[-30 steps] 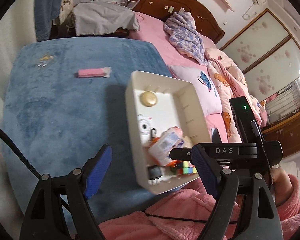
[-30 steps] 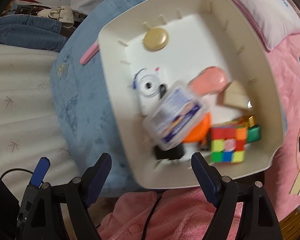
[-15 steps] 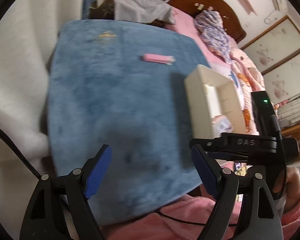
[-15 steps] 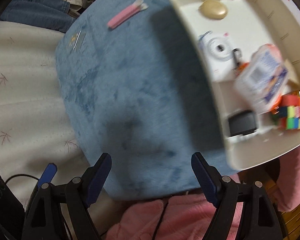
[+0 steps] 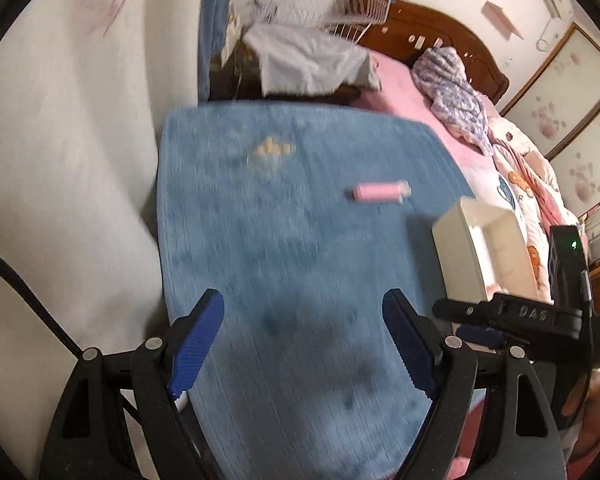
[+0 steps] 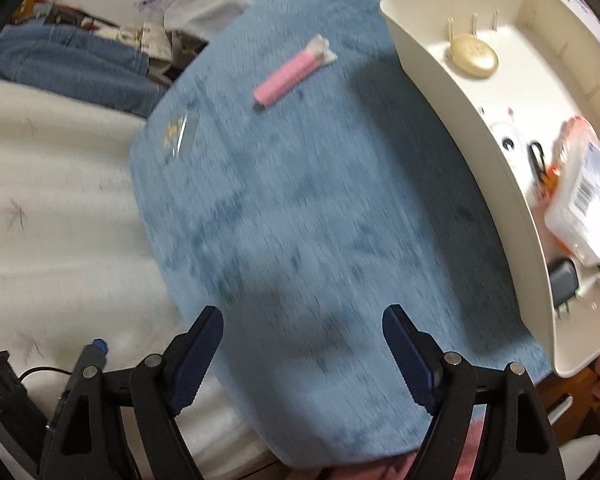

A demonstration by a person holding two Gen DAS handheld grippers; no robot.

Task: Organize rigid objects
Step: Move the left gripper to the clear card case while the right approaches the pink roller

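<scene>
A pink stick-shaped object (image 5: 380,192) (image 6: 290,76) with a clear end lies alone on the blue cloth-covered table (image 5: 284,248) (image 6: 320,208). To its right stands a cream tray (image 5: 458,248) (image 6: 460,128). In the right wrist view the tray holds a gold oval case (image 6: 474,56), a clear plastic box (image 6: 584,196), a black charger (image 6: 564,284) and other small items. My left gripper (image 5: 304,336) hovers open over bare cloth, nearer than the pink object. My right gripper (image 6: 302,348) is open over bare cloth left of the tray, and its body (image 5: 540,316) shows in the left wrist view.
A white padded surface (image 6: 52,184) lies left of the table. Jeans (image 6: 72,60) and a white garment (image 5: 312,60) are piled beyond it. A pink bed (image 5: 460,152) with quilts and a wooden headboard lies to the right. Pink sleeves border the near edge.
Both grippers have swung left, away from the tray, to over the bare blue cloth. The tray has slid to the right edge of both views, and the pink object sits nearer the centre.
</scene>
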